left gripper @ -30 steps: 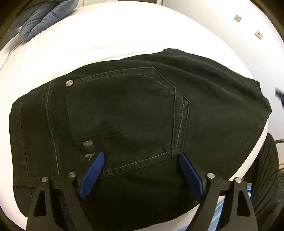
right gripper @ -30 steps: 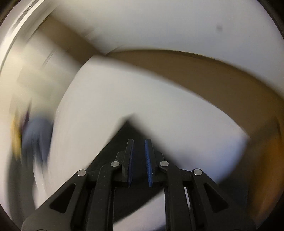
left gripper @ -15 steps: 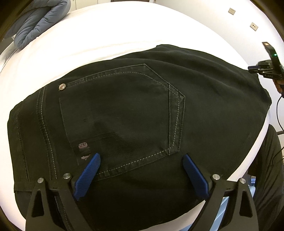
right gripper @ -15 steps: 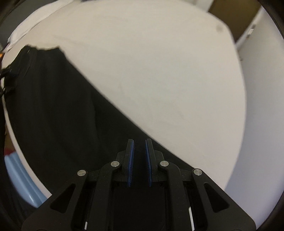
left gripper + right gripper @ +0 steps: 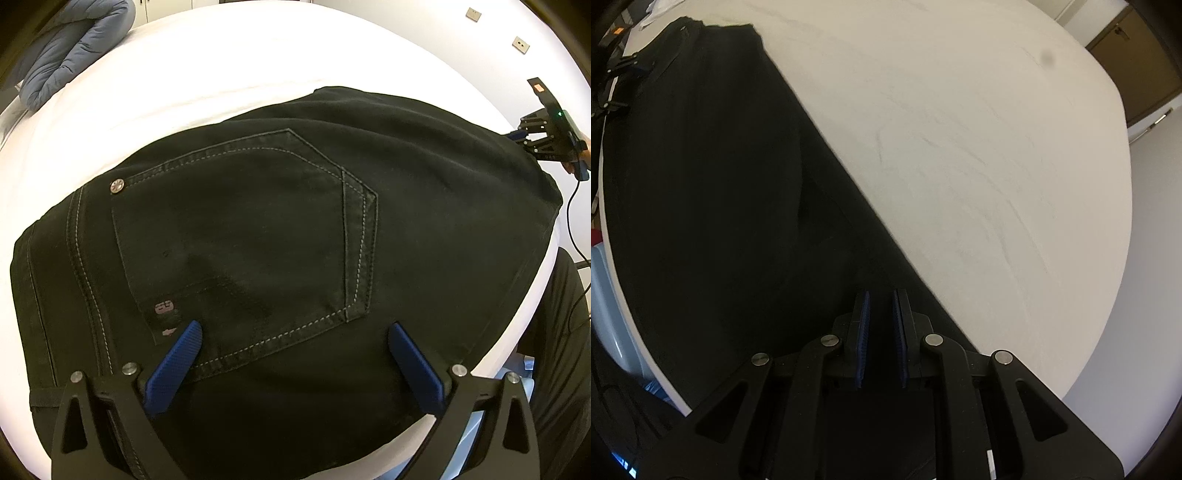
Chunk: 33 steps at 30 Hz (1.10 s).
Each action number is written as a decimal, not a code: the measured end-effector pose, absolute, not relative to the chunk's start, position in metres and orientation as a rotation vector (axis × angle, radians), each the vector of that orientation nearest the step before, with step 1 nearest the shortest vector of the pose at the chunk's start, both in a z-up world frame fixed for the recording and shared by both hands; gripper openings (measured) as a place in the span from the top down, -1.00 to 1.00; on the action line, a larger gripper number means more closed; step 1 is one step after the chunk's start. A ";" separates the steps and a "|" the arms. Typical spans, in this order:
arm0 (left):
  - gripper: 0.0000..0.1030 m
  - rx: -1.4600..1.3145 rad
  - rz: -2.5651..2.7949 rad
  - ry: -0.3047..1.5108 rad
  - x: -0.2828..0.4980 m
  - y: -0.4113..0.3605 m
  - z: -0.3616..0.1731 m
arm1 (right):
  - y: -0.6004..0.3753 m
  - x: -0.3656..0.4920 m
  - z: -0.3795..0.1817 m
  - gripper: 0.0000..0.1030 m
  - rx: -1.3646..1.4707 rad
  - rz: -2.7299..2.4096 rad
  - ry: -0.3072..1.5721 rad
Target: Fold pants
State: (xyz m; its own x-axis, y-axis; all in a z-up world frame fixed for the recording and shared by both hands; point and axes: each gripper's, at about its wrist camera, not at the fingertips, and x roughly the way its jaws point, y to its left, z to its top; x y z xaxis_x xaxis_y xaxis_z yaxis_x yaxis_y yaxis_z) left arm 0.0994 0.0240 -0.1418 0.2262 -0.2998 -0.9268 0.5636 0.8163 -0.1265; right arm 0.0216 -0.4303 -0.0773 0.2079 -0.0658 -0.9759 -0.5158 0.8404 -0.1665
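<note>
- My left wrist view shows what the right cannot: the black pants [image 5: 295,240] filling the middle of the frame on the white table [image 5: 221,74], back pocket [image 5: 243,236] up, grey quilted cloth [image 5: 70,51] at upper left.
- My left gripper [image 5: 295,332] hangs over the pocket's lower edge, jaws wide, holding nothing.
- The right wrist view shows the pants' straight edge running from upper left to lower centre — my right gripper [image 5: 881,332] sits over the fabric there, jaws narrow; I cannot tell whether cloth is pinched.
- Against half a second ago, the right view shows slightly more of the pants; the left gripper has hardly moved.

We see black denim pants [image 5: 713,192] spread flat over white round table [image 5: 979,155]; our right gripper [image 5: 880,332] above pants' edge, blue-padded fingers [image 5: 864,332] nearly closed, narrow gap.
</note>
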 end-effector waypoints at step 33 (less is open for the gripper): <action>-0.97 0.211 -0.525 1.150 0.094 -0.002 -0.136 | -0.481 -0.044 -0.067 0.97 -0.189 -0.255 1.119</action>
State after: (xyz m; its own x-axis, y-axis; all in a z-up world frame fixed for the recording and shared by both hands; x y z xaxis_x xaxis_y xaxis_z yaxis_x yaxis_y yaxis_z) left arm 0.0937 -0.0024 -0.1356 0.3041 -0.2871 -0.9083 0.4980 0.8608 -0.1054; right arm -0.0440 -0.4806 -0.0669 0.4123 -0.2955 -0.8618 0.1069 0.9551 -0.2763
